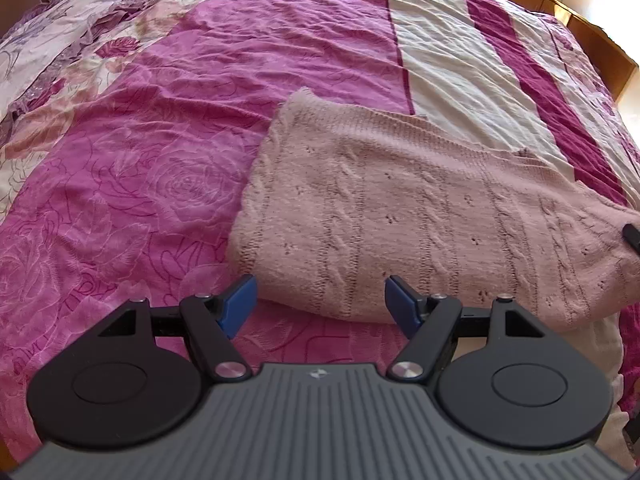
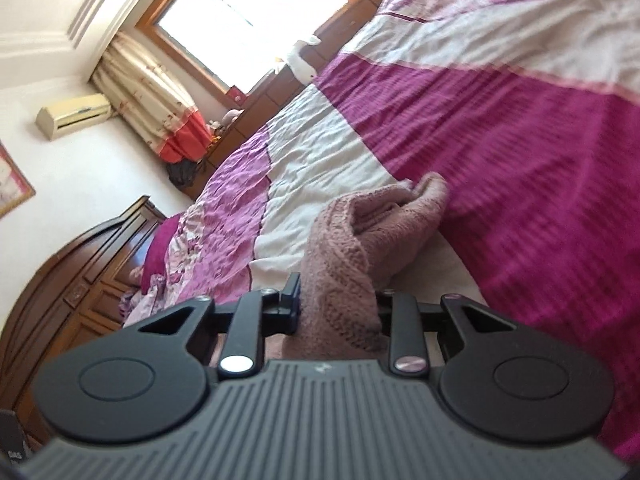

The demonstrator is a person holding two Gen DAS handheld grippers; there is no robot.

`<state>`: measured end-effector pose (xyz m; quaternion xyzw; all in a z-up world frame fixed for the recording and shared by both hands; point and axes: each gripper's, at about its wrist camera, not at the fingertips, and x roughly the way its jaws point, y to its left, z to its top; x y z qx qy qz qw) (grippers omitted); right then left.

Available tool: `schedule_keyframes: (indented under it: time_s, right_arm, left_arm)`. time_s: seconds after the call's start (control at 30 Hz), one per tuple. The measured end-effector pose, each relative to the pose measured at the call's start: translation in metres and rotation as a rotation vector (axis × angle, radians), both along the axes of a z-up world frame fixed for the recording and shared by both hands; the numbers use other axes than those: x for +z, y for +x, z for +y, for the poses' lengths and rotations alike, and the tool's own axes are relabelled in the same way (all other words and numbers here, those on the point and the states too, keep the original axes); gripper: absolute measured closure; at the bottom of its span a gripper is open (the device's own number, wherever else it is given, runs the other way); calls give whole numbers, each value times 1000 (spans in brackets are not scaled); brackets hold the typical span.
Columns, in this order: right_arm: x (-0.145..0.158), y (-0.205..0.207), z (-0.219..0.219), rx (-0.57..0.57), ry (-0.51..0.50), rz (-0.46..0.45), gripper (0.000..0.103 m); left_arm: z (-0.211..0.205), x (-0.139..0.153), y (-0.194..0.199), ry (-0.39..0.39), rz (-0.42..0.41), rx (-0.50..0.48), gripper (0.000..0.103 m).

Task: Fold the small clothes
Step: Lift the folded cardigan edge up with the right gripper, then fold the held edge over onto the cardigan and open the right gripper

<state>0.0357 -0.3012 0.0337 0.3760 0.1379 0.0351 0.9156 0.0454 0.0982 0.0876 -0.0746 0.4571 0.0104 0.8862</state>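
Observation:
A pale pink cable-knit sweater (image 1: 420,216) lies partly folded on the bed. My left gripper (image 1: 320,300) hovers open at its near edge, blue fingertips apart with nothing between them. A dark tip of the right gripper (image 1: 633,236) shows at the sweater's right end. In the right wrist view my right gripper (image 2: 338,304) is shut on a bunched fold of the sweater (image 2: 360,248), which rises between the jaws and hides the pads. That view is tilted.
The bed is covered by a magenta and cream floral quilt (image 1: 160,140). A dark wooden headboard (image 2: 80,280) stands at the far end, low wooden cabinets (image 1: 592,36) run along the far side, and a curtained window (image 2: 248,12) lies beyond.

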Motion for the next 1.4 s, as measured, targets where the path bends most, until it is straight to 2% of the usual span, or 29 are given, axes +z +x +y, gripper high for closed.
schedule_keyframes:
  time_s: [0.53,0.73,1.03,1.2,1.4]
  right_arm:
    - [37,15,33,64,-54,-43,77]
    - [53,27,53,116,-45,-69,78]
    - [77,45,102,203,-96,-130,79]
    - [87,51,142,287,-178,-177,79]
    - [79,64,194,402,-243,-159,79]
  left_arm:
    - [30,8,5,0,-9,39,26]
    - [46,6,3,-11,-10,69,26]
    - [73,4,-8,-19,-21,119,26]
    - [88,6,-15,-24,-30,149,26]
    - [105,7,-27,-24,-39,174,26]
